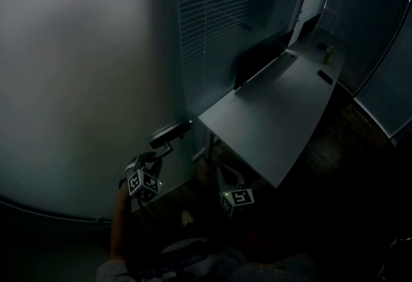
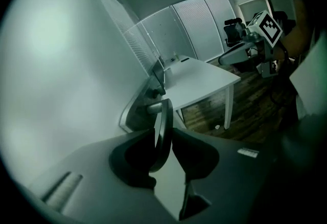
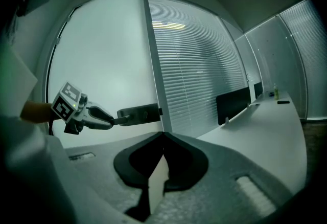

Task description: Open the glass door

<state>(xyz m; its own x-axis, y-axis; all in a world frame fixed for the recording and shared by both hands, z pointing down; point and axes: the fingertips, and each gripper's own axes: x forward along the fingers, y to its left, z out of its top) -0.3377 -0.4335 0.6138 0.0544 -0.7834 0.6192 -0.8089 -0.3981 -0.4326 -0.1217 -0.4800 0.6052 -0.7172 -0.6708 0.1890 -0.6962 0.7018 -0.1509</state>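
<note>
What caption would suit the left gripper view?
Left tool grips the door handle of the frosted glass door, white desk beyond.

I see a dim room: a white desk (image 1: 277, 120) beside slatted blinds (image 1: 219, 17), a dark screen (image 1: 257, 58) on the desk's far edge, and a wood floor (image 2: 255, 110).

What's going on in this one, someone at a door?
A person with a gripper in each hand stands at a frosted glass door in a dim office. The left gripper has the door handle between its jaws, close on both sides, though a firm grip can't be confirmed. The lever looks level and the door appears unopened. The right gripper is empty, jaws together, near the white desk.
</note>
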